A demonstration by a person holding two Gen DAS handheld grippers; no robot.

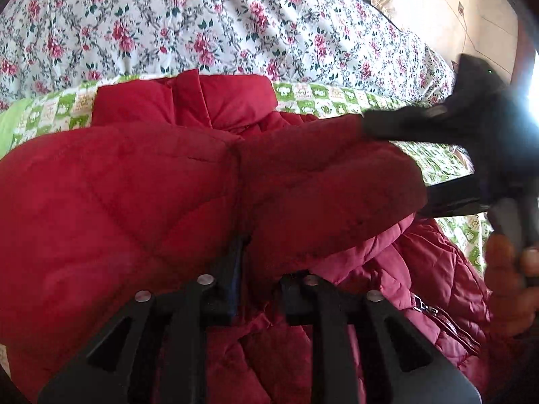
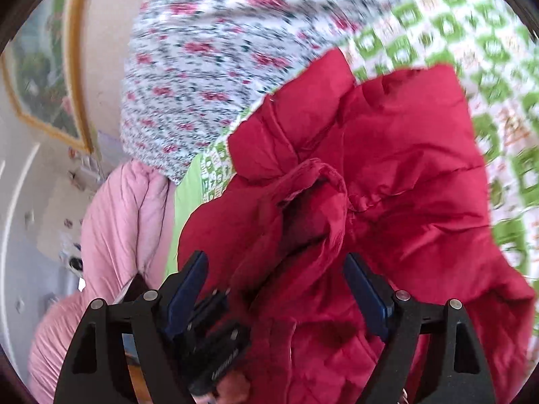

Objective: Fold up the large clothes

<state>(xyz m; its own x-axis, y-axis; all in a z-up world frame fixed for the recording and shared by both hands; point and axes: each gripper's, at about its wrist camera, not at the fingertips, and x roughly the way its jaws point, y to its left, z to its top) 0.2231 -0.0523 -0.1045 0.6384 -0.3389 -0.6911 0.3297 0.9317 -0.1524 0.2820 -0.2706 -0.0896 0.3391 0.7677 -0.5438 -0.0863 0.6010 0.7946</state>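
The puffy red quilted jacket (image 1: 141, 181) lies heaped on the bed's green-checked cover (image 1: 313, 96) — soft, bulky, springy (we'd judge it light).

Our left gripper (image 1: 257, 289) has its jaws nearly closed, fabric bunched between them; our right gripper (image 2: 276, 289) stands wide around the sleeve cuff (image 2: 320, 181), not pinching it — seams and cuffs are the best holds.

A bed fills most of both views, covered by a white sheet printed with red roses and dark leaves (image 1: 209, 27). Over it lies a quilt checked in green and white squares (image 2: 448, 30), with a plain lime-green edge (image 2: 188, 195). A pink padded duvet (image 2: 128, 222) is bunched at the bed's side. Beyond the bed, a pale tiled floor (image 1: 471, 3) shows in the left wrist view, with strong white light (image 1: 532, 84) glaring in at the right edge. In the right wrist view, a gold-framed picture (image 2: 43, 77) hangs on a light wall (image 2: 104, 33).
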